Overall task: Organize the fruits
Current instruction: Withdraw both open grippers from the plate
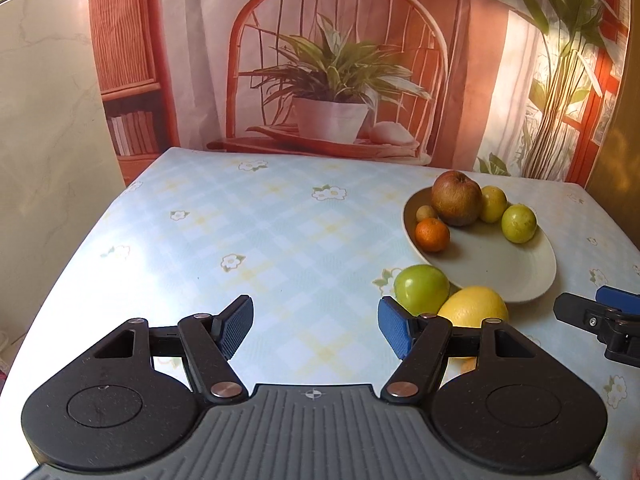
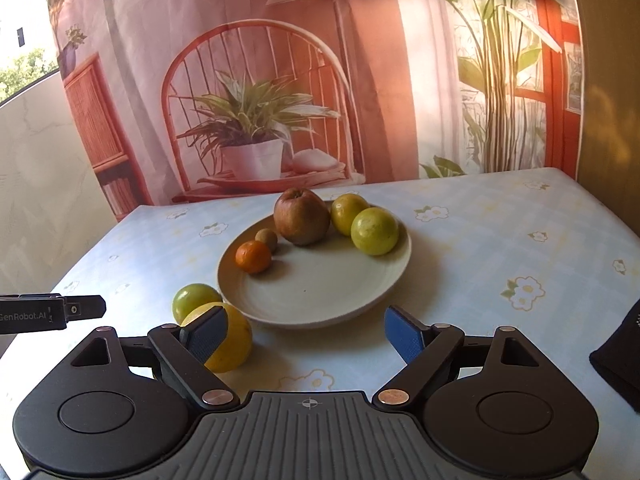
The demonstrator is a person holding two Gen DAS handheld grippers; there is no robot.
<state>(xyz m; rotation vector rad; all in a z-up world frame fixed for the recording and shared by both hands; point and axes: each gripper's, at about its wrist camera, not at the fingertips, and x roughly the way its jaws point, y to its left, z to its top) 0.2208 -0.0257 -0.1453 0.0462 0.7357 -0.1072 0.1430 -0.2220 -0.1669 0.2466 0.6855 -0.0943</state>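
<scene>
A cream plate holds a brown apple, a small orange, a small brown fruit and two yellow-green fruits. A green apple and a yellow lemon lie on the table beside the plate's near-left rim. My left gripper is open and empty, left of the two loose fruits. My right gripper is open and empty in front of the plate, its left finger overlapping the lemon.
The table has a light blue checked cloth with flowers. A printed backdrop hangs behind the far edge. The right gripper's tip shows at the right edge of the left wrist view; the left gripper's side shows at the left of the right wrist view. A dark object sits at the right.
</scene>
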